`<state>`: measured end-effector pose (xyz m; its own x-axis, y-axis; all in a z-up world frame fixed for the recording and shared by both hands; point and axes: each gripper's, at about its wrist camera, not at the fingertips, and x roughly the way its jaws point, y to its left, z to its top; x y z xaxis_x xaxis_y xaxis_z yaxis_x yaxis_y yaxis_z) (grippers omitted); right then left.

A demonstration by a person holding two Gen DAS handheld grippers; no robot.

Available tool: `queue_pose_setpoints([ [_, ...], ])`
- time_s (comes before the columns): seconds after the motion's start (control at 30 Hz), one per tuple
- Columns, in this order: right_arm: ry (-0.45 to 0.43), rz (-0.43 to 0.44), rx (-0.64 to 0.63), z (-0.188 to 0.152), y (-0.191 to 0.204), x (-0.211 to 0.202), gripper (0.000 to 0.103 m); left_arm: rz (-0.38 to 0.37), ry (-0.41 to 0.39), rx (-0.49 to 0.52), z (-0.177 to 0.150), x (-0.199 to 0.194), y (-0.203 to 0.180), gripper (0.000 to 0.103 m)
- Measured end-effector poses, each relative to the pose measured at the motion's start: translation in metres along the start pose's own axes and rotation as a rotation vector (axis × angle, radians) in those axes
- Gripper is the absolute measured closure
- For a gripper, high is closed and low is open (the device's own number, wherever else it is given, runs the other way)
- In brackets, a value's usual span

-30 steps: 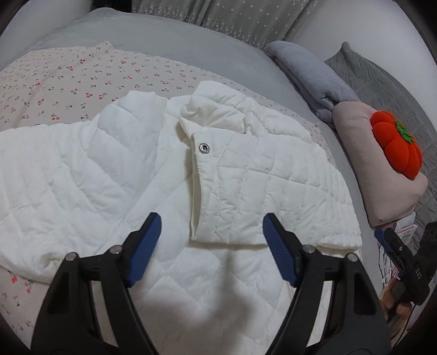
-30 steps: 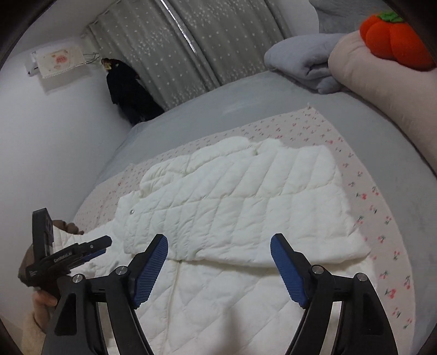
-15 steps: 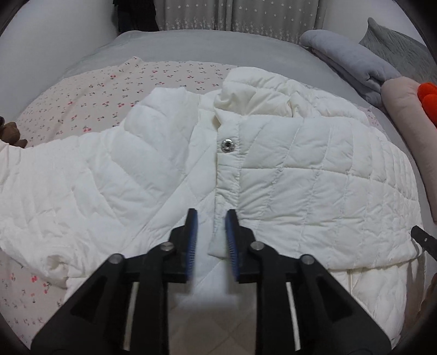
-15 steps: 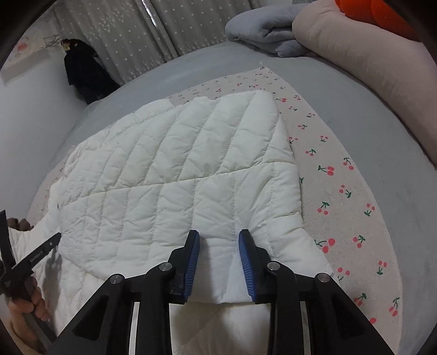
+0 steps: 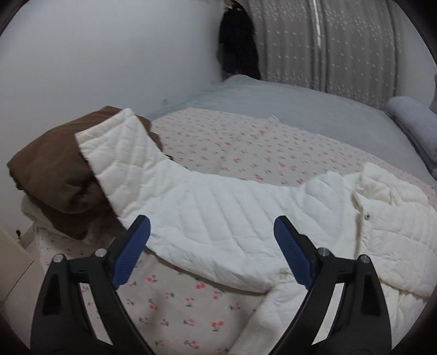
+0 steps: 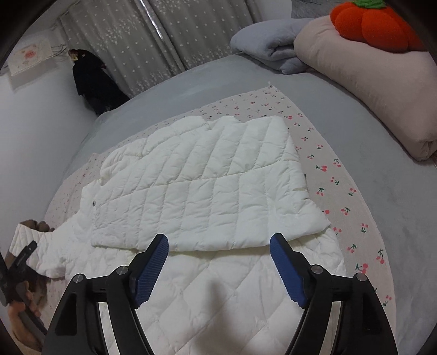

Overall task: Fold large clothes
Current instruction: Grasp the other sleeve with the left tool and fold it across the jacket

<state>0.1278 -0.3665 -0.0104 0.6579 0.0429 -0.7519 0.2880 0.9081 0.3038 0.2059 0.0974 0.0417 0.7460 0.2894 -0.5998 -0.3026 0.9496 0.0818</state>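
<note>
On the cherry-print sheet covering the grey bed lies the white quilted jacket, its right side already folded flat over the body. In my right wrist view the right gripper hangs above the jacket's lower panel, jaws opening wide with nothing between them, the folded edge at 12 o'clock just past the tips. The pink pillow with the orange plush sits at 1 o'clock. In my left wrist view the left gripper is also opening wide and empty, over the outstretched sleeve, whose cuff rests at 10 o'clock on a brown folded cloth.
</note>
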Motion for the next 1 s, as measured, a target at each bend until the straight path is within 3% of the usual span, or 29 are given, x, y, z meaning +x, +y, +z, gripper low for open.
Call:
queue_pose_setpoints([
  [0.07, -0.011, 0.004, -0.015, -0.004, 0.011, -0.005, 0.024, 0.027, -0.009, -0.052, 0.001, 0.01, 0.022, 0.011],
  [0.33, -0.024, 0.045, 0.013, -0.004, 0.033, -0.004, 0.023, 0.108, 0.094, -0.205, -0.008, 0.065, 0.072, 0.011],
  [0.57, 0.011, 0.035, -0.022, -0.008, 0.051, 0.013, 0.022, 0.095, 0.128, -0.325, -0.012, 0.115, 0.096, 0.011],
  [0.67, 0.017, 0.028, -0.034, -0.01, 0.054, 0.016, 0.022, 0.061, 0.124, -0.409, -0.018, 0.131, 0.111, 0.031],
  [0.7, 0.019, 0.025, -0.037, -0.011, 0.053, 0.017, 0.022, 0.042, 0.124, -0.426, -0.02, 0.135, 0.115, 0.058],
  [0.73, 0.02, 0.023, -0.037, -0.011, 0.052, 0.018, 0.022, 0.025, 0.125, -0.434, -0.021, 0.138, 0.117, 0.09],
  [0.77, 0.021, 0.02, -0.035, -0.011, 0.051, 0.018, 0.022, 0.005, 0.117, -0.435, -0.02, 0.136, 0.117, 0.096],
  [0.87, 0.031, 0.013, -0.017, -0.009, 0.044, 0.021, 0.022, -0.063, 0.009, -0.429, -0.01, 0.112, 0.11, 0.099],
  [1.0, 0.044, 0.019, 0.034, -0.005, 0.032, 0.024, 0.022, -0.195, -0.193, -0.289, 0.014, 0.052, 0.075, 0.099],
])
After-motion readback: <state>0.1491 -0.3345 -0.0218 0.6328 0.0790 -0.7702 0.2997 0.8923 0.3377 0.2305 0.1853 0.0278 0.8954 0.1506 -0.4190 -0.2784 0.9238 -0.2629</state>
